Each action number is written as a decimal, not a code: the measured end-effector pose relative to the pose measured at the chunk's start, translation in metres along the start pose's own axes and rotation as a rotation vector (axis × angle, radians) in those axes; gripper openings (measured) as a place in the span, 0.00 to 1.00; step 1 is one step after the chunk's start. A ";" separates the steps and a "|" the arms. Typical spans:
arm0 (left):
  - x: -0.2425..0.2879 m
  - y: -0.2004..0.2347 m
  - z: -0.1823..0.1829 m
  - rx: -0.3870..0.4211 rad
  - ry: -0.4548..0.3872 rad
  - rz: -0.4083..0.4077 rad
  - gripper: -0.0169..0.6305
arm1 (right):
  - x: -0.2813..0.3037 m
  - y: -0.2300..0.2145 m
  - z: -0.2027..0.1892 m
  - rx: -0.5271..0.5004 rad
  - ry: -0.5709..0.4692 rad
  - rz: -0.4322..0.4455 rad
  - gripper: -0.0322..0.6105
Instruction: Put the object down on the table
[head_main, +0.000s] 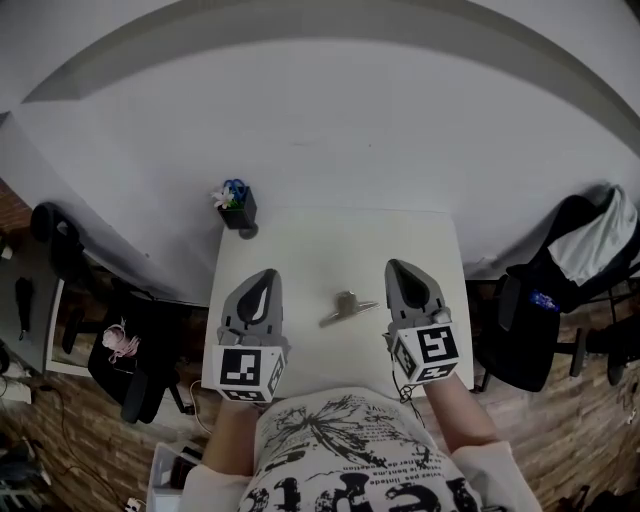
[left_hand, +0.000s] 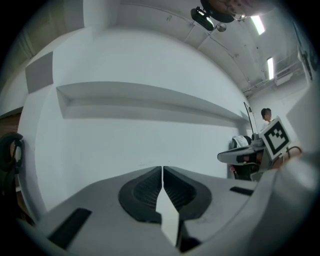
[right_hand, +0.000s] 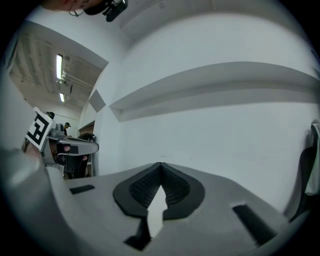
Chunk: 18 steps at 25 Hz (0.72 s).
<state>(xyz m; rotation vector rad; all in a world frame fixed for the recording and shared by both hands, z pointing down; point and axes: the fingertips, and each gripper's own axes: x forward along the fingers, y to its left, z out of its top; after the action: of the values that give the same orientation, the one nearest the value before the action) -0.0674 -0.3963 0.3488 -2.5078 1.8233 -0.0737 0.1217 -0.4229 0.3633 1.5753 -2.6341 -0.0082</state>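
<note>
The metal object (head_main: 347, 306), small and grey, lay flat on the white worktop (head_main: 340, 240), near its middle and free of any grip. It sat between the two grippers, clear of both.

The left gripper (head_main: 263, 280) stood to the object's left above the worktop. In the left gripper view its jaws (left_hand: 162, 172) were pressed together along their whole seam, with nothing between them. The right gripper (head_main: 400, 272) stood to the object's right. In the right gripper view its jaws (right_hand: 160, 167) likewise met at the tip and carried nothing. Both pointed away from the person, toward a plain white wall.

A dark pot (head_main: 237, 207) holding blue and white items stood at the worktop's far left corner. A black chair (head_main: 540, 310) draped with a pale garment stood off the right edge.
</note>
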 end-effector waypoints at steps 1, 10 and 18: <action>-0.001 -0.002 0.002 0.003 -0.001 -0.001 0.05 | -0.002 -0.001 0.002 0.000 -0.012 0.004 0.04; -0.006 -0.009 0.010 0.002 0.002 0.016 0.05 | -0.006 -0.004 0.008 0.022 -0.027 0.051 0.04; -0.014 -0.017 0.024 0.005 -0.010 0.011 0.05 | -0.014 0.002 0.010 0.007 -0.035 0.042 0.04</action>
<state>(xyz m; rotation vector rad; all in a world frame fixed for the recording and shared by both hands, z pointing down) -0.0540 -0.3772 0.3258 -2.4905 1.8304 -0.0653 0.1261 -0.4102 0.3525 1.5356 -2.6962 -0.0245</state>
